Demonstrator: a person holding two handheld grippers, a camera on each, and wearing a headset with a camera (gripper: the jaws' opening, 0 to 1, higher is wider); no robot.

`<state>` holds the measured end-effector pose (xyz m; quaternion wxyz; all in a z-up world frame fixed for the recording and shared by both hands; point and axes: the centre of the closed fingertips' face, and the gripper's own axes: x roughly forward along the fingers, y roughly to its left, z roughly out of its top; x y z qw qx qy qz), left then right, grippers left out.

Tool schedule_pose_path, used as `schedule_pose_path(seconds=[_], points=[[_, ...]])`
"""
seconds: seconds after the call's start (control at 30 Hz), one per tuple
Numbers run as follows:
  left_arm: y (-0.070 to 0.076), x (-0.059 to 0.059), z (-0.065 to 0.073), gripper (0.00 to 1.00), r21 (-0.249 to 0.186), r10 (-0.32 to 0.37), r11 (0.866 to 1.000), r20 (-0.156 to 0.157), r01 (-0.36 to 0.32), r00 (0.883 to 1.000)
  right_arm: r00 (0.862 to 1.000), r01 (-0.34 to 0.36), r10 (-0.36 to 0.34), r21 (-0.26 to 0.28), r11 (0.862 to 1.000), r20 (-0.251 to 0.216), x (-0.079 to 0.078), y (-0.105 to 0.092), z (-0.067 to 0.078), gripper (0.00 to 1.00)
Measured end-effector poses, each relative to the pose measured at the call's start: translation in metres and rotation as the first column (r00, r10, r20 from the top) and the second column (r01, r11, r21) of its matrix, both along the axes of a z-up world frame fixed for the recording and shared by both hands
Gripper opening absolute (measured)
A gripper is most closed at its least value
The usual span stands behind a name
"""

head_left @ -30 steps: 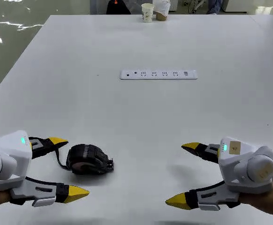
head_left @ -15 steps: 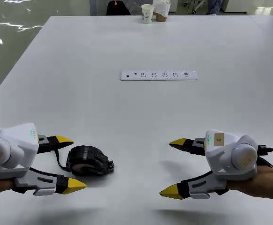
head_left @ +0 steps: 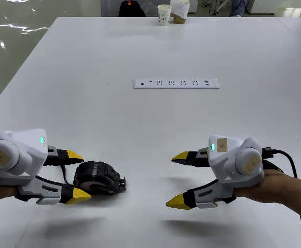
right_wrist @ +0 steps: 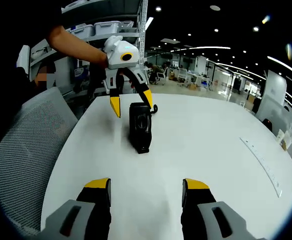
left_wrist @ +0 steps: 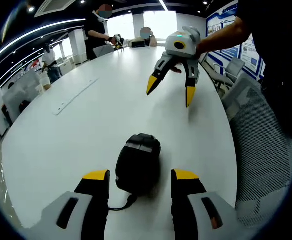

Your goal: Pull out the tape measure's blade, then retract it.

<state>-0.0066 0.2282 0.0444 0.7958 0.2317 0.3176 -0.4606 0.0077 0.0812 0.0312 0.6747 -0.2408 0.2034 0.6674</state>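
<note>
**Surface and room.** A broad, white, matte-topped table (head_left: 140, 119) carried the work. Glossy grey floor (head_left: 11, 36) lay beyond its left edge. The gripper views showed an open hall w/ rows of ceiling lights, metal shelving (right_wrist: 110, 27) stacked w/ pale bins, and a grey mesh-backed chair (right_wrist: 25, 130) at the near table edge.

**Counts.**
- One black, rounded tape measure (head_left: 98, 177).
- One flat white power strip (head_left: 176, 83), lying near the table's ctr.
- Two paper cups (head_left: 163, 14) at the far edge, close together.
- Two grippers, each w/ a white body and two black, yellow-tipped jaws.

**Position.** The tape measure sat on the table near the front edge, left of ctr, at the left gripper (head_left: 83, 175). That gripper's jaws were spread, one on either side of the case's rear end, w/ a narrow strip of table visible btw. each tip and the case (seen best in the left gripper view). The right gripper (head_left: 171, 181) hovered over bare table well apart from the case, jaws also spread and holding nothing.

**Orientation.** The case's long axis ran approx. parallel to the front edge, in line btw. the two grippers. Its mouth end, w/ a small dark tab, pointed toward the right gripper. A thin black cord loop trailed from the opposite end, back btw. the left jaws. One round side face was turned toward the person.
</note>
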Motion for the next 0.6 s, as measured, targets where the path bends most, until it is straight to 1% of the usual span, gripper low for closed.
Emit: schedule_pose_path(seconds=[0.1, 0.27, 0.47, 0.6], points=[[0.001, 0.003, 0.000, 0.41, 0.008, -0.010, 1.000, -0.001, 0.010, 1.000, 1.000, -0.022, 0.022, -0.003, 1.000, -0.003, 0.000, 0.008, 0.000, 0.51], [0.004, 0.005, -0.002, 0.35, 0.031, -0.038, 0.999, -0.018, 0.039, 0.999, 0.998, -0.055, 0.055, -0.014, 0.998, -0.005, 0.002, 0.019, -0.003, 0.47], [0.004, 0.007, -0.004, 0.32, 0.050, -0.070, 0.996, -0.031, 0.071, 0.997, 0.996, -0.092, 0.092, -0.024, 0.995, -0.010, 0.002, 0.033, -0.007, 0.43], [0.004, 0.007, -0.005, 0.30, 0.057, -0.098, 0.993, -0.051, 0.101, 0.994, 0.993, -0.115, 0.114, -0.031, 0.993, -0.013, 0.002, 0.041, -0.010, 0.39]])
